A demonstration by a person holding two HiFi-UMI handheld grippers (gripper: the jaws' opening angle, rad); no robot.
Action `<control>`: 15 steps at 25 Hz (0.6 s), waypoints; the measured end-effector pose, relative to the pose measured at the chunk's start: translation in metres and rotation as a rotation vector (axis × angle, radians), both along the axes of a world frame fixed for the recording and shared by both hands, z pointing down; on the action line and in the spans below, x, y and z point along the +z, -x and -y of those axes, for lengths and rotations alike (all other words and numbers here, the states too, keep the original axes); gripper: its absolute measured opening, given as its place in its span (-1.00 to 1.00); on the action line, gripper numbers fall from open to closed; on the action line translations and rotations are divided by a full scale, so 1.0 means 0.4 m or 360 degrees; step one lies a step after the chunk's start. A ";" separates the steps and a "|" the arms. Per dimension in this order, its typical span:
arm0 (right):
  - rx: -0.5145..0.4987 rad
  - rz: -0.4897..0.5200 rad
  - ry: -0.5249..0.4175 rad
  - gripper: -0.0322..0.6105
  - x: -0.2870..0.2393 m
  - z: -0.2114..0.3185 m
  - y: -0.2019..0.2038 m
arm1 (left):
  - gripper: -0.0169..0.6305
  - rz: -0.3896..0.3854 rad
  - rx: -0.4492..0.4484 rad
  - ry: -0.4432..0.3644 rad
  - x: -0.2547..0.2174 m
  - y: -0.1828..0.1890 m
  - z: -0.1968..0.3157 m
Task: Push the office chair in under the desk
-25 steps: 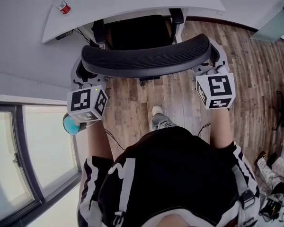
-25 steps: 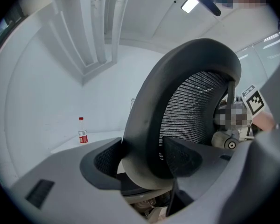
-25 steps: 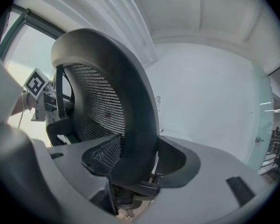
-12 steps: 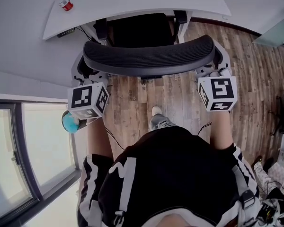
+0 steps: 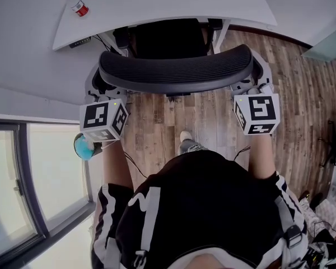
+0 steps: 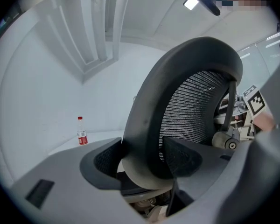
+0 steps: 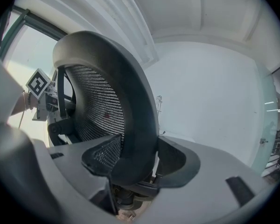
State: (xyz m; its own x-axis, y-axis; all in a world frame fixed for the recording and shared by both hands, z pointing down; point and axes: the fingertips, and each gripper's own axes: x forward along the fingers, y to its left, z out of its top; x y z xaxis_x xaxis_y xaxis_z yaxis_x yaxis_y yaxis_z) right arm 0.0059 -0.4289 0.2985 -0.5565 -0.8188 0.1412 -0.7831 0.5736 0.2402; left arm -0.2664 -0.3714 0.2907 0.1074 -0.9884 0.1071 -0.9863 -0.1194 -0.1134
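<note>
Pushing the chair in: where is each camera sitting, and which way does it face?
Head view: on the person's head, looking steeply down at backrest, desk and floor; shows torso, forearms, left gripper, right gripper.
Left gripper view: rides the left gripper, looking along its fingers, closed on the backrest's left edge, toward the desk.
Right gripper view: rides the right gripper; fingers closed on the backrest's right edge, wall beyond.
Shared: head and left gripper views both show the bottle.
</note>
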 end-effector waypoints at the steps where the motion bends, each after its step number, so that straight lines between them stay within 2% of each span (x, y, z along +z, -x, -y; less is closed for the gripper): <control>1: -0.0002 0.0001 -0.0002 -0.15 0.000 0.005 0.002 | -0.10 0.0000 0.0000 0.0001 0.000 0.002 0.005; 15: -0.0020 -0.0004 -0.0009 -0.15 0.000 0.078 0.031 | -0.10 0.0001 -0.0008 -0.0033 0.000 0.031 0.072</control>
State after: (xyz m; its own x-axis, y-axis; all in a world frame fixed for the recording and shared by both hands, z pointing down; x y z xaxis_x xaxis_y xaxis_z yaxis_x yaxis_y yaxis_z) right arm -0.0065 -0.4601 0.2984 -0.5663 -0.8126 0.1379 -0.7753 0.5819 0.2456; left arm -0.2788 -0.4000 0.2909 0.1023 -0.9910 0.0865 -0.9869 -0.1120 -0.1163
